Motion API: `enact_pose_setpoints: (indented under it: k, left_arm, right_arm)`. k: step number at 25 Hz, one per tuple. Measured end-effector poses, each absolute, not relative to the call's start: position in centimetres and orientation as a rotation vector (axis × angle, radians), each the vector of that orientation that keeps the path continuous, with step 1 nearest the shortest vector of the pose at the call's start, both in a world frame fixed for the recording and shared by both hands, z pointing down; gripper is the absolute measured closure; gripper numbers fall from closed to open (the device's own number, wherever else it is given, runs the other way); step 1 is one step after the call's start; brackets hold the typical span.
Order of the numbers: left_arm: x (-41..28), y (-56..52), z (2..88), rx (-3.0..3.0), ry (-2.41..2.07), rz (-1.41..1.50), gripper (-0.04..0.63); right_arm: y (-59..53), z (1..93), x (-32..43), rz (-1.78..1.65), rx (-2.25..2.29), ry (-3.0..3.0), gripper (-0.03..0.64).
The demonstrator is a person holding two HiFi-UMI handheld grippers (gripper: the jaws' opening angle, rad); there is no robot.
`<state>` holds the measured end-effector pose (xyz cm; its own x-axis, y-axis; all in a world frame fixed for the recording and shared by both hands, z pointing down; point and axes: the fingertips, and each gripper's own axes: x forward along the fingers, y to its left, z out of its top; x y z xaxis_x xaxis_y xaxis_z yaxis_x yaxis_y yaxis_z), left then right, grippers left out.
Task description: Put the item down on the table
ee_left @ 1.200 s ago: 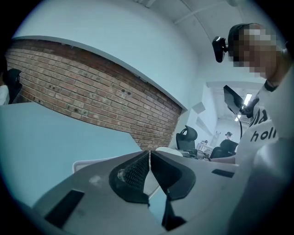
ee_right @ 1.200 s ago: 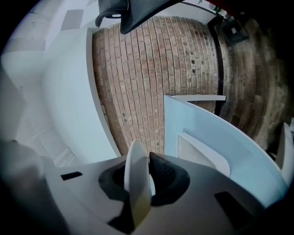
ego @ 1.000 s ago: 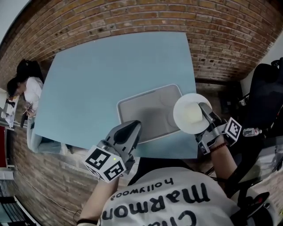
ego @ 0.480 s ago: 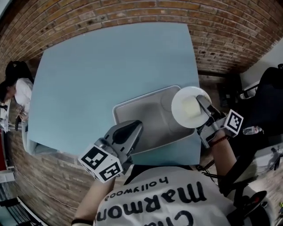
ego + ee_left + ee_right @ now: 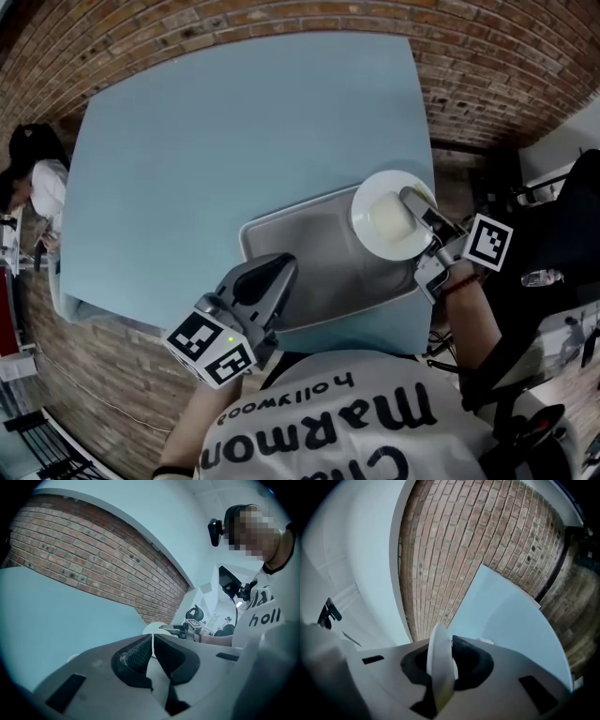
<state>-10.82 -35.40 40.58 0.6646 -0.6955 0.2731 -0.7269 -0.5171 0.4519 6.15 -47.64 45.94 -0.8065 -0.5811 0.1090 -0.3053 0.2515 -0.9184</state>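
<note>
Grips a white plate (image 5: pixel 389 217) by its rim in the right gripper (image 5: pixel 412 199), jaws drawn narrow and pinching the edge. Holds it over the far right corner of a grey tray (image 5: pixel 291 230). Impossible to tell from above whether plate and tray touch.

From the right gripper view, shows the plate (image 5: pixel 439 667) edge-on, a thin white blade between the two dark pads of the right gripper (image 5: pixel 449 644). Beyond it, a pale blue table (image 5: pixel 511 620) and a brick wall (image 5: pixel 487 541).

Seen from the head view, the tray lying at the near right corner of the table (image 5: pixel 225 122).

Carries nothing in the left gripper (image 5: pixel 279 267), poised at the tray's near left edge. In the left gripper view, left gripper (image 5: pixel 152 641) with jaws brought together, tips meeting, nothing between them.

Black-and-white square markers on the left marker cube (image 5: pixel 212 345) and the right marker cube (image 5: pixel 489 241).

Printed in black on the wearer's white shirt (image 5: pixel 356 422): "hollywood" in small letters and a larger "Marmon", both upside down from the head camera. Only "holl" legible on the shirt (image 5: pixel 265 618) in the left gripper view.

Seated at the table's left edge, a second person (image 5: pixel 42 183) in white.
</note>
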Motion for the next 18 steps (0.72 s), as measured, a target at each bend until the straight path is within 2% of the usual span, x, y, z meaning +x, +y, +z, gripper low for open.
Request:
enact_pose_setpoints:
  k: [10, 18]
  left_arm:
    - [-11.8, -36.3, 40.8, 2.309, -1.094, 0.033, 0.577]
    - [-11.4, -36.6, 40.5, 2.319, -1.053, -0.029, 0.577]
  right_arm:
    - [-48.4, 46.0, 3.5, -1.501, -0.840, 2.533, 0.569]
    - [-48.5, 47.7, 3.7, -1.122, -1.143, 2.999, 0.569]
